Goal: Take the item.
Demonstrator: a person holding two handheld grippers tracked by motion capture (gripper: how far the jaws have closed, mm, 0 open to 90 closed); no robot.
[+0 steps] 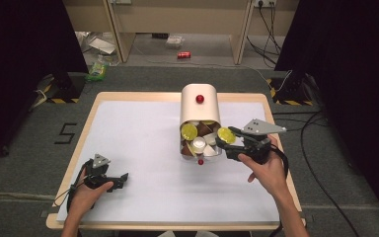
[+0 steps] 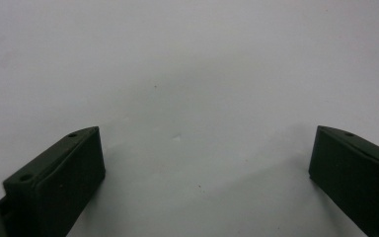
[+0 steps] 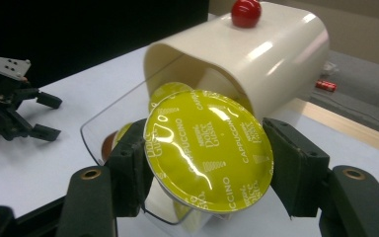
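Observation:
A cream capsule container with a red knob stands mid-table, its clear front drawer open and holding several coffee capsules. My right gripper is just right of the drawer, shut on a yellow-lidded capsule. In the right gripper view the capsule is pinched between both pads, lid facing the camera, in front of the container. My left gripper rests at the near left of the table, jaws open and empty. The left gripper view has its fingers spread over bare white surface.
The white mat covers a wooden table. A small red ball lies in front of the drawer. On the floor beyond are a red can, cables and desk legs. Dark curtains flank both sides.

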